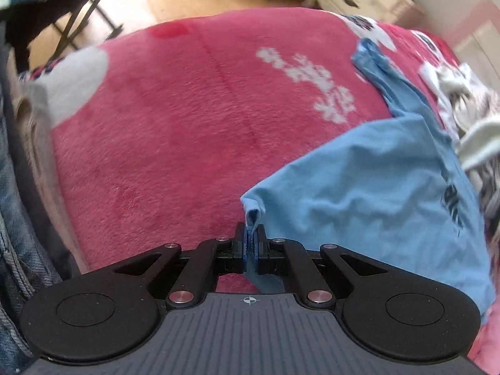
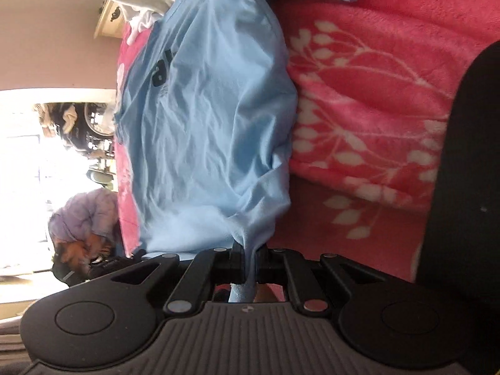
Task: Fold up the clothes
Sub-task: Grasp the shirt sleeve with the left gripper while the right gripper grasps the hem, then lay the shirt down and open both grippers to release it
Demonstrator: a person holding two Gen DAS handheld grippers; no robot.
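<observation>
**Both grippers pinch the blue shirt on the pink blanket**

The left gripper (image 1: pixel 251 237) is closed on a folded corner of the light blue shirt (image 1: pixel 368 181); from there the cloth spreads forward and to the right over the pink blanket (image 1: pixel 175 143). The right gripper (image 2: pixel 249 261) is clamped on a bunched edge of the same shirt (image 2: pixel 206 125), which stretches straight ahead of its fingers, dark lettering showing. A pile of pale clothes (image 1: pixel 462 103) lies beyond the shirt.
</observation>
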